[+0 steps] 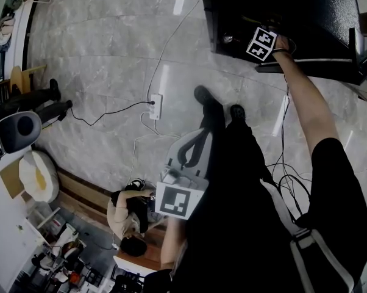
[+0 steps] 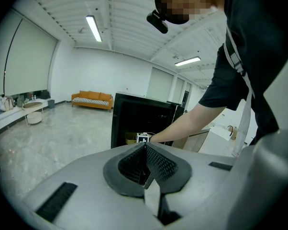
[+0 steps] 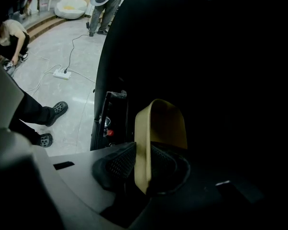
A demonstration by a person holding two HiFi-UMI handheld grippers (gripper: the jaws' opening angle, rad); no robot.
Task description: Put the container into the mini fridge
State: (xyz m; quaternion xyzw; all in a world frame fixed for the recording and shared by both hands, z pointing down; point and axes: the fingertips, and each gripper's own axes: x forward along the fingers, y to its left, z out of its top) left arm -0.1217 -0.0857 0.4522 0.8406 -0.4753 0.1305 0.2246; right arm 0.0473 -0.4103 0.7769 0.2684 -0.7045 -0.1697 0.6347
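The black mini fridge [image 1: 281,17] stands open on the marble floor; it also shows in the left gripper view [image 2: 139,119]. My right arm reaches into it, and the right gripper's marker cube [image 1: 261,43] sits at the opening. In the right gripper view, the beige container [image 3: 163,123] rests inside the dark fridge. Its side wall stands between the spread pads of my right gripper [image 3: 141,164], which is open and not pressing on it. My left gripper [image 2: 145,169] hangs back near my body, shut, with nothing in it. The container [image 2: 131,138] shows faintly from there.
A white power strip [image 1: 155,106] with cables lies on the floor left of my shoes [image 1: 217,105]. A person [image 1: 128,215] crouches at the lower left near a wooden step. An orange sofa [image 2: 92,99] stands far behind. The fridge door [image 1: 317,66] juts out at the right.
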